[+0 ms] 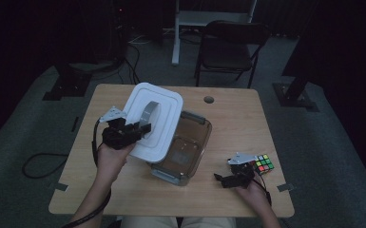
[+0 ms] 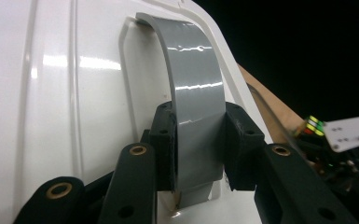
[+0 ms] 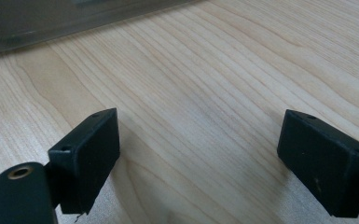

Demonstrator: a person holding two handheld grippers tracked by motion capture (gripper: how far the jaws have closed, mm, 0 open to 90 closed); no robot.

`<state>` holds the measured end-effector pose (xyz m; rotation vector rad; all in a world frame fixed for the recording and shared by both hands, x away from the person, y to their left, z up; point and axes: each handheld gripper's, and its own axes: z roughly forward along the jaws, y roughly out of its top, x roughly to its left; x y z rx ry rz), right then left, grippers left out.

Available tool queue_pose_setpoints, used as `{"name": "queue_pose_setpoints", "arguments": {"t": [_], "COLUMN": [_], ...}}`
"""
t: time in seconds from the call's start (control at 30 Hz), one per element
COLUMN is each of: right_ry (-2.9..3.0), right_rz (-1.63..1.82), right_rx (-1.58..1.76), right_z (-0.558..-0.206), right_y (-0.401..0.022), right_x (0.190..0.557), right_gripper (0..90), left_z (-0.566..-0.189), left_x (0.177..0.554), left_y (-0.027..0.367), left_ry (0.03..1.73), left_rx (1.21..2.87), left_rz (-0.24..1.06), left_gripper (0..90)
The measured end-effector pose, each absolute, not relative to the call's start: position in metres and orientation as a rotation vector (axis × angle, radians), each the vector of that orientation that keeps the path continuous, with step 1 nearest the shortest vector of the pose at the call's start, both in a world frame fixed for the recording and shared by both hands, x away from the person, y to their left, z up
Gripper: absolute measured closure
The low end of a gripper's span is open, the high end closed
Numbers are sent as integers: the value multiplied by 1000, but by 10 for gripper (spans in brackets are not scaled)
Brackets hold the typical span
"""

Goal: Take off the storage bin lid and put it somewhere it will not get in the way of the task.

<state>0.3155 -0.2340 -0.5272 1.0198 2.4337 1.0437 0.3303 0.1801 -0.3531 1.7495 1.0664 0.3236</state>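
My left tool [image 2: 198,144] pinches the curved grey plastic handle [image 2: 193,93] of the big white plastic lid [image 1: 153,122]. The lid is tilted up over the clear plastic box [image 1: 183,149] on the wooden table [image 1: 233,118]. I should squeeze tight and lift slowly. My right tool [image 3: 198,154] is wide apart, holding nothing, beside the colourful puzzle cube [image 1: 264,163].

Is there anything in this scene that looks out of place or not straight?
Yes: the white lid is off the clear box, tilted above its left side, held by its grey handle in the left gripper.
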Motion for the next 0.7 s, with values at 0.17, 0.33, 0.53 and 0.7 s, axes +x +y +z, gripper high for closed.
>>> {"name": "queue_pose_setpoints", "arguments": {"t": [0.17,0.33,0.53,0.7], "right_ry": [2433,2434,2433,2430], "right_rz": [1046,1044,1045,1043], "right_rx": [1023,1022,1021,1024], "right_z": [-527,-527,-527,-527], "right_y": [-234,-234,-234,-234], "right_x": [315,315,315,315], "right_gripper": [124,124,124,124], "left_z": [-357,-366,-379,-392], "left_x": [333,334,335,339], "left_y": [198,211,226,239], "left_ry": [1117,1176,1231,1281], "left_rx": [1705,1685,1657,1616], "left_rz": [343,410,410,399], "left_gripper": [696,696,696,696]}}
